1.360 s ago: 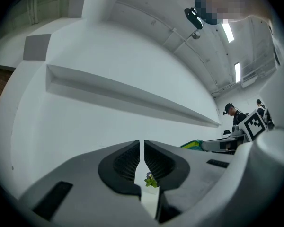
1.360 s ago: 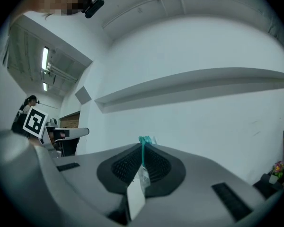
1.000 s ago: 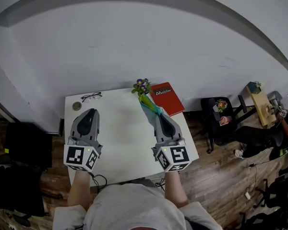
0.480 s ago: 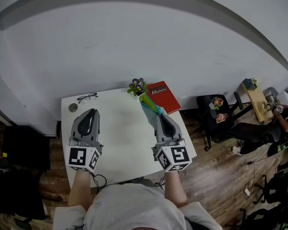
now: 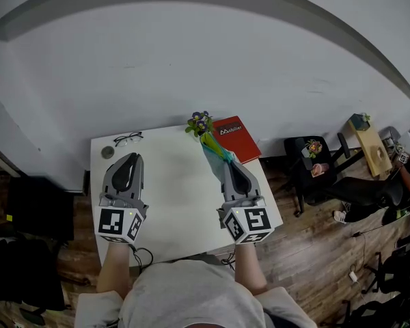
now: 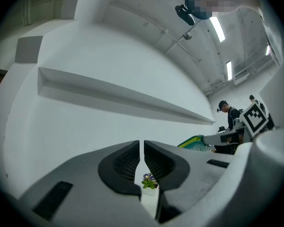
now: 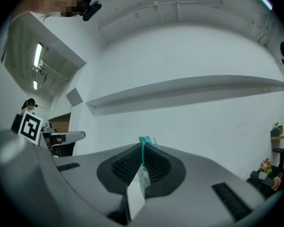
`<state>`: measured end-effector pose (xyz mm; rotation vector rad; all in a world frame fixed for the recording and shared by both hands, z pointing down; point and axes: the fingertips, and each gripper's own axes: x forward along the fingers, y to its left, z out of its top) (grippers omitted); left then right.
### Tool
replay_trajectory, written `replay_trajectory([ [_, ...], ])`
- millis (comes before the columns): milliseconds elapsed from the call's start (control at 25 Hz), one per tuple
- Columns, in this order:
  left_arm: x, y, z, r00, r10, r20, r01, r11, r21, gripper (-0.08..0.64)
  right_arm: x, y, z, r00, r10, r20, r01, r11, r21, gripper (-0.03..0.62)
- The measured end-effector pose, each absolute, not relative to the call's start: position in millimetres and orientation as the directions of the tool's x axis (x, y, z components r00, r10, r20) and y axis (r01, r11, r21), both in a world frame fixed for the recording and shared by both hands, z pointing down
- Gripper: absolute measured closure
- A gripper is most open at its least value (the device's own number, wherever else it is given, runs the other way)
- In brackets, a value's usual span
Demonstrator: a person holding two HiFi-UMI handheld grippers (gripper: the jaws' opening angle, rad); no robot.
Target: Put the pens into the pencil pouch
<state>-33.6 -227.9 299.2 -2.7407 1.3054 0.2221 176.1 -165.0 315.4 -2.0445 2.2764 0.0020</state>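
The right gripper's (image 7: 142,150) jaws are pressed together on the thin edge of the teal and green pencil pouch (image 7: 144,140), with a pale tag (image 7: 136,193) hanging just below the grip. In the head view the pouch (image 5: 214,149) stretches out from those jaws over the far right part of the white tabletop (image 5: 171,183), its far end near a small pot of flowers (image 5: 201,122). The left gripper's (image 6: 142,148) jaws stand almost together with only a thin slit between them and nothing in it. A red book (image 5: 236,139) lies just beside the pouch, and a pair of glasses (image 5: 129,139) lies at the far left corner.
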Motion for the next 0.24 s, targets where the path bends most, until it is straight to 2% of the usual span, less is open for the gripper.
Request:
replay_trajectory([
  [240, -33.7, -232.9, 297.1, 0.616, -0.767, -0.180, -0.782, -0.623, -0.017, 0.511, 177.3, -170.0, 314.4, -0.110, -0.992, -0.068, -0.992, 0.114, -0.053, 0.556],
])
